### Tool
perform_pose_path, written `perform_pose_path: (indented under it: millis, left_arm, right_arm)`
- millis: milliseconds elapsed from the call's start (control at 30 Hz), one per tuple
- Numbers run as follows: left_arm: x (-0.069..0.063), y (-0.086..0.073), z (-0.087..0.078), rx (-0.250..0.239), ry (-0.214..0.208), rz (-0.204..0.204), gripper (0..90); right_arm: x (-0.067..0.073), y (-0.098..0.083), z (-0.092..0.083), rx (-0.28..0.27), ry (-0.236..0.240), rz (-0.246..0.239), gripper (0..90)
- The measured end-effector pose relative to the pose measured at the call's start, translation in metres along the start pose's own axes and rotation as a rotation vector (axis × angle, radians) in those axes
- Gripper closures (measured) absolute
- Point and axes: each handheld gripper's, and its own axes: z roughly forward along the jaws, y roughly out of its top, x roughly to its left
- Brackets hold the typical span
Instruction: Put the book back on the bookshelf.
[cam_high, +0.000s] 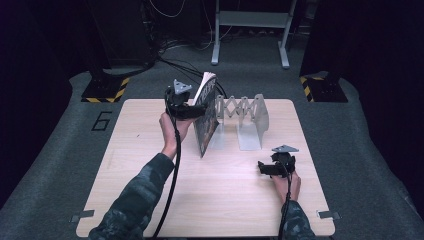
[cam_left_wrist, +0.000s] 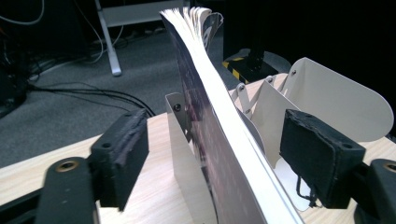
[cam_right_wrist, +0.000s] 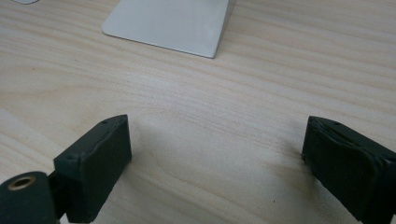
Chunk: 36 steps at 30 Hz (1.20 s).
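The step in hand looks like the release after shelving: a magazine (cam_high: 206, 117) stands upright on its lower edge in the leftmost slot of the white expanding book rack (cam_high: 250, 116), near the middle of the table's far edge. The left gripper (cam_left_wrist: 215, 154) sits astride the magazine, with the jaws parted and a clear gap on each side of the pages, so the pads no longer press on it. From the high view the magazine leans a little, its loose top pages fanning toward the far edge, and the rack's end plate (cam_left_wrist: 180, 140) props it from one side.

The right gripper (cam_right_wrist: 215, 158) rests low over the bare table (cam_high: 150, 200) toward the near right corner, jaws wide apart with nothing between them, just short of the rack's flat foot plate (cam_right_wrist: 168, 23).

The next move, as I judge it, calls for drawing the left gripper straight back off the magazine without brushing the pages, since a nudge could tip it out of the slot.
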Motion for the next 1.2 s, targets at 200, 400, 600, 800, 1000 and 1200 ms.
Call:
perform_pose_path:
  millis: [200, 400, 600, 800, 1000, 1200]
  left_arm:
    - [-0.001, -0.009, -0.008, 0.000, -0.008, 0.009, 18.8]
    - [-0.003, -0.021, -0.011, 0.006, -0.013, 0.013, 17.0]
    - [-0.003, -0.036, -0.009, 0.027, -0.003, 0.015, 16.5]
    - [-0.007, -0.056, -0.001, 0.060, 0.000, 0.014, 17.3]
    - [-0.009, -0.082, 0.013, 0.119, -0.009, -0.016, 25.5]
    - [-0.012, -0.104, 0.028, 0.157, -0.028, -0.074, 38.9]
  right_arm:
    - [0.000, 0.000, 0.000, -0.001, 0.000, 0.001, 7.8]
    - [0.000, 0.000, 0.000, -0.004, -0.003, -0.004, 8.0]
    - [-0.001, 0.000, 0.000, 0.004, -0.002, -0.005, 8.3]
    - [-0.001, 0.000, 0.000, 0.005, -0.001, -0.012, 8.5]
    - [-0.001, 0.000, -0.001, 0.009, 0.000, -0.012, 8.7]
    - [-0.001, 0.000, -0.001, 0.009, 0.000, -0.012, 8.7]
